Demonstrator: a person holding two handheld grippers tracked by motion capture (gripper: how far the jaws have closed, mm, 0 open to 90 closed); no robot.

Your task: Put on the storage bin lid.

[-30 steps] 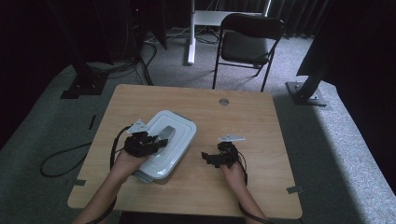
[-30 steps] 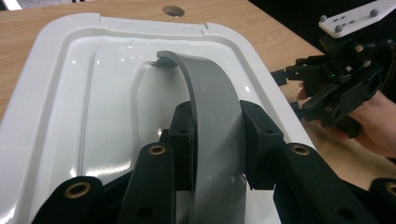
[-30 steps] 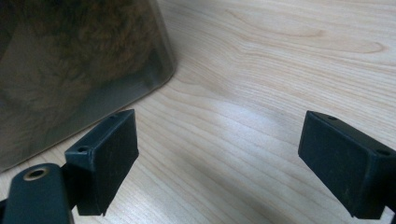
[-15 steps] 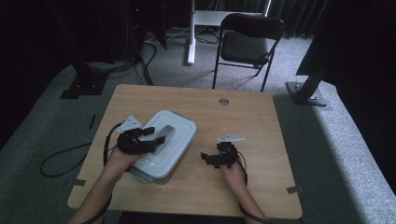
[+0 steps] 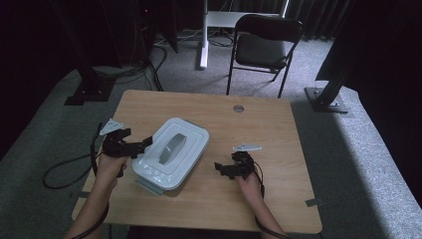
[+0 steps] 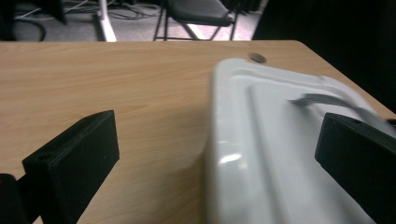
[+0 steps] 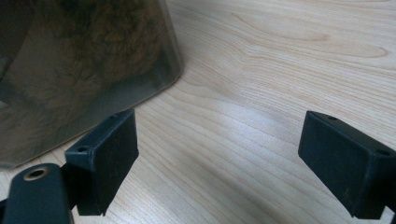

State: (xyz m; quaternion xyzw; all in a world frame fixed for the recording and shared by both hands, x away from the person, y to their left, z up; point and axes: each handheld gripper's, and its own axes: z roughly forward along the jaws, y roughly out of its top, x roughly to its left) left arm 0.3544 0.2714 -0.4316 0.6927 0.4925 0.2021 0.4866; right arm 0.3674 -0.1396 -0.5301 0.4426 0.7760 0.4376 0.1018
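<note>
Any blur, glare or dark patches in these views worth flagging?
High view: dark surroundings, table evenly lit. Left gripper view: white box lid is smeared, its handle soft, with a small glare spot on the rim. Right gripper view: sharp wood grain, murky translucent box wall at left.

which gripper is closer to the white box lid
Left. The left gripper is at the lid's left edge; the right gripper sits on the table, apart from it.

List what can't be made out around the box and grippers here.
- Box contents: right gripper view, a brown fuzzy mass behind the tinted wall, not identifiable.
- Lid handle: left gripper view, blurred, partly behind the jaw.
- Front latch: high view, too small to tell whether it is fastened.
- Left gripper: high view, contact with the lid unclear.
</note>
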